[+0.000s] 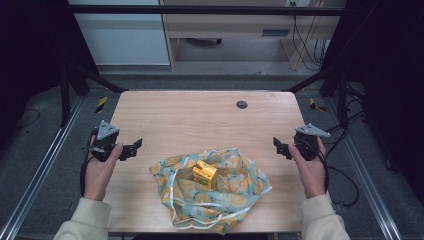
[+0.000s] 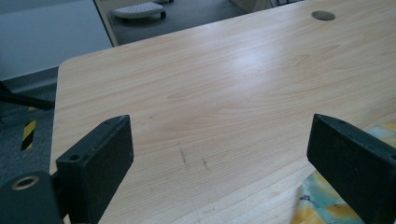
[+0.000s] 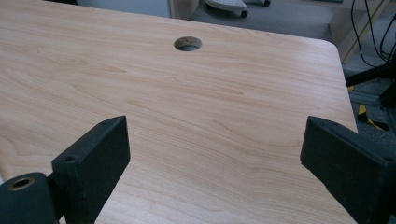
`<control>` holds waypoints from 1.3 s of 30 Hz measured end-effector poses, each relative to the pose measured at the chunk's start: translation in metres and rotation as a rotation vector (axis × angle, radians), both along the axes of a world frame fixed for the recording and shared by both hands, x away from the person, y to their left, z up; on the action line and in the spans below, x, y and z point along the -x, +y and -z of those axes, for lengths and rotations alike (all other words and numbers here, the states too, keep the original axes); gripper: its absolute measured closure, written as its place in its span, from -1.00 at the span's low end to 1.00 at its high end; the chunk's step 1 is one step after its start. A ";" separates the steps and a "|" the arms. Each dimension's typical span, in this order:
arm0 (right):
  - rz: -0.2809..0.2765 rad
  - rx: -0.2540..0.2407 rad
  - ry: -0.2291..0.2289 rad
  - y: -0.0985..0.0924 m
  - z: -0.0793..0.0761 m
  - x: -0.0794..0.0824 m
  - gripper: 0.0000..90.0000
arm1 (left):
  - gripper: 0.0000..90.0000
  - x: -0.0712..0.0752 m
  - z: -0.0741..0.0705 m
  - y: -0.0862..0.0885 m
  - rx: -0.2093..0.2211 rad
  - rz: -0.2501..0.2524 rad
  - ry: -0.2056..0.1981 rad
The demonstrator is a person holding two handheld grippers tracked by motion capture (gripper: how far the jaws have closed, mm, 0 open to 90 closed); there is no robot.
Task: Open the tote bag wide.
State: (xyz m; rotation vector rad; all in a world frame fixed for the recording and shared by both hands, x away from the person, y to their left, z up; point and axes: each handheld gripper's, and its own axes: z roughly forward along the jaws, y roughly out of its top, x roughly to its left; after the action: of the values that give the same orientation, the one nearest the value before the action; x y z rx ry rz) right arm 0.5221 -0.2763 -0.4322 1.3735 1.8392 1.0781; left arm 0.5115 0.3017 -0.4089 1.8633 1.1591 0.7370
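A yellow carton [image 1: 205, 173] lies on a crumpled cloth bag [image 1: 234, 187] with an orange-and-teal print and white cord, at the table's near middle. My left gripper [image 1: 132, 148] hovers at the table's left edge, to the left of the bag, open and holding nothing. My right gripper [image 1: 281, 146] hovers at the right edge, also open and holding nothing. In the left gripper view the jaws stand wide over bare wood, and a corner of the bag [image 2: 327, 205] peeks in at the lower right. In the right gripper view the wide jaws frame bare tabletop.
The wooden table [image 1: 200, 115] has a round cable hole [image 1: 242, 104] at the far right, also the cable hole [image 3: 187, 44]. Metal rails flank both sides. Cables trail on the floor at the right. A desk and a chair base stand beyond the far edge.
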 end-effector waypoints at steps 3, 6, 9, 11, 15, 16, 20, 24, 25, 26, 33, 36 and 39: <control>0.028 0.000 0.018 -0.005 0.005 -0.005 -0.80 | -0.84 -0.003 0.009 0.006 0.001 -0.016 0.015; 0.052 0.009 0.052 -0.008 0.009 -0.008 -0.80 | -0.83 -0.005 0.017 0.011 0.001 -0.032 0.026; 0.060 0.011 0.058 -0.012 0.014 -0.008 -0.80 | -0.83 -0.007 0.026 0.017 0.000 -0.048 0.043; 0.066 0.009 0.071 -0.014 0.018 -0.008 -0.80 | -0.83 -0.008 0.032 0.022 -0.001 -0.061 0.049; 0.073 0.003 0.080 -0.017 0.023 -0.007 -0.80 | -0.82 -0.008 0.039 0.029 -0.002 -0.076 0.062; 0.076 0.008 0.086 -0.019 0.024 -0.006 -0.80 | -0.82 -0.008 0.040 0.031 -0.004 -0.076 0.065; 0.086 0.006 0.097 -0.023 0.029 -0.004 -0.80 | -0.82 -0.007 0.045 0.035 -0.008 -0.087 0.071; 0.086 0.002 0.115 -0.025 0.035 0.000 -0.81 | -0.82 -0.005 0.049 0.034 -0.030 -0.078 0.086; 0.083 0.005 0.118 -0.026 0.037 0.001 -0.81 | -0.82 -0.005 0.051 0.033 -0.031 -0.071 0.090; 0.081 0.008 0.120 -0.026 0.039 0.002 -0.81 | -0.82 -0.004 0.052 0.033 -0.038 -0.064 0.094; 0.041 0.041 0.093 -0.027 0.049 0.018 -0.81 | -0.84 0.003 0.057 0.031 -0.057 -0.028 0.053; 0.023 0.028 0.091 -0.026 0.054 0.027 -0.82 | -0.84 0.006 0.058 0.029 -0.056 -0.025 0.049; 0.019 0.030 0.095 -0.026 0.056 0.033 -0.81 | -0.84 0.008 0.057 0.029 -0.048 -0.018 0.040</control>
State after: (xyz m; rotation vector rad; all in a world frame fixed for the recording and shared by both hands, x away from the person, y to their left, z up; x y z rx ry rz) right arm 0.4894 -0.3027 -0.4880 1.4439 1.8983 0.9865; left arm 0.5030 0.3304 -0.4654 1.9176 1.1940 0.7472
